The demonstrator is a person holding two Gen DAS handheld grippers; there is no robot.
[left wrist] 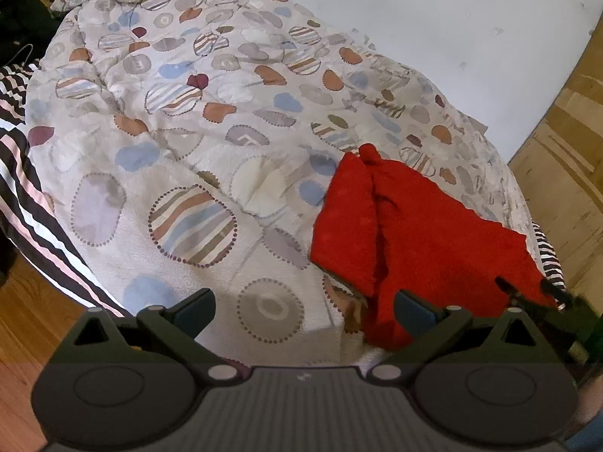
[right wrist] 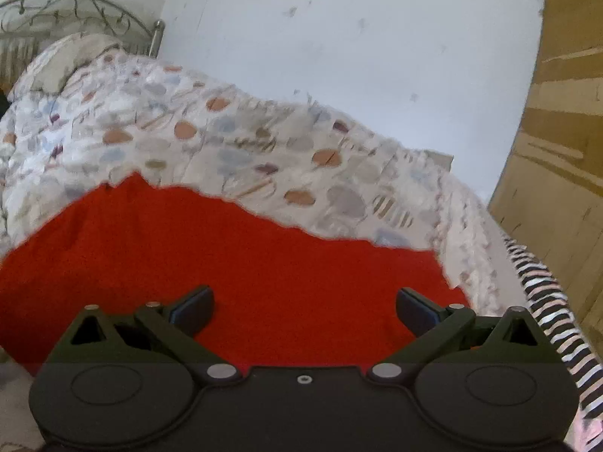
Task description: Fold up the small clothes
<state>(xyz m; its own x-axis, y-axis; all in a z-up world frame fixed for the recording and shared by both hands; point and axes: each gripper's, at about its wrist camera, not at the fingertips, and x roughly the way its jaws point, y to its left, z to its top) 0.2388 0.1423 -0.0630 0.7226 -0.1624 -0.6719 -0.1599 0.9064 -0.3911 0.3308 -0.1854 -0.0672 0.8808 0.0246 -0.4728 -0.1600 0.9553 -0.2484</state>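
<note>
A small red garment (left wrist: 410,233) lies rumpled on the patterned quilt (left wrist: 181,120) at the near right corner of the bed, one part draped over the edge. My left gripper (left wrist: 303,307) is open and empty, just left of the garment's hanging end. My right gripper (right wrist: 305,307) is open and empty, low over the red garment (right wrist: 226,256), which fills the space between its fingers. The right gripper's fingers (left wrist: 527,293) show in the left wrist view at the garment's right corner.
A striped sheet (left wrist: 34,207) hangs at the bed's left side and another strip (right wrist: 542,293) at the right. A white wall (right wrist: 358,56) stands behind the bed, a wooden cabinet (right wrist: 565,150) at right, a metal headboard (right wrist: 75,11) and pillow (right wrist: 64,60) far left. Wooden floor (left wrist: 34,324) lies below.
</note>
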